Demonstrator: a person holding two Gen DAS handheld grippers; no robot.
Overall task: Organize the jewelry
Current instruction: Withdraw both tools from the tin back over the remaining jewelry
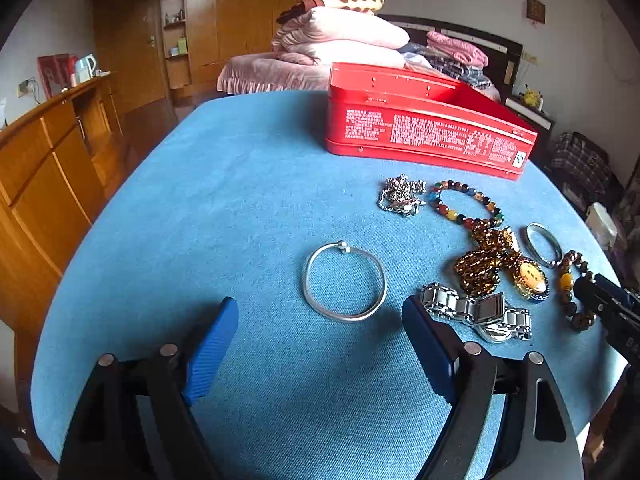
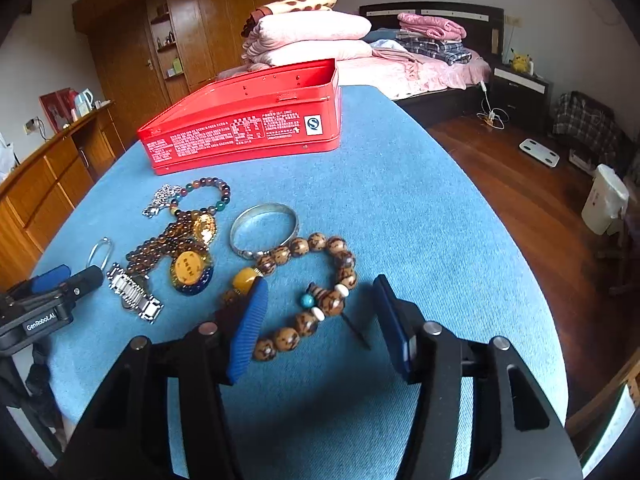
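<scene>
Jewelry lies on a blue cloth table [image 1: 240,208]. My left gripper [image 1: 320,332] is open, just short of a thin silver bangle [image 1: 345,280]. A steel watch [image 1: 476,314] lies beside its right finger. My right gripper [image 2: 320,312] is open around the near part of a brown wooden bead bracelet [image 2: 316,288]. A wide silver bangle [image 2: 264,226], an amber bead necklace with a pendant [image 2: 188,268], a coloured bead bracelet [image 1: 464,208] and a silver chain [image 1: 402,196] lie behind. An open red tin box [image 1: 424,128] stands at the far side; it also shows in the right wrist view [image 2: 248,124].
The table drops off to a wooden floor [image 2: 520,184] on the right. A wooden cabinet [image 1: 44,168] stands to the left. A bed with stacked pillows [image 2: 316,36] is behind the table. A white bin [image 2: 604,200] stands at far right.
</scene>
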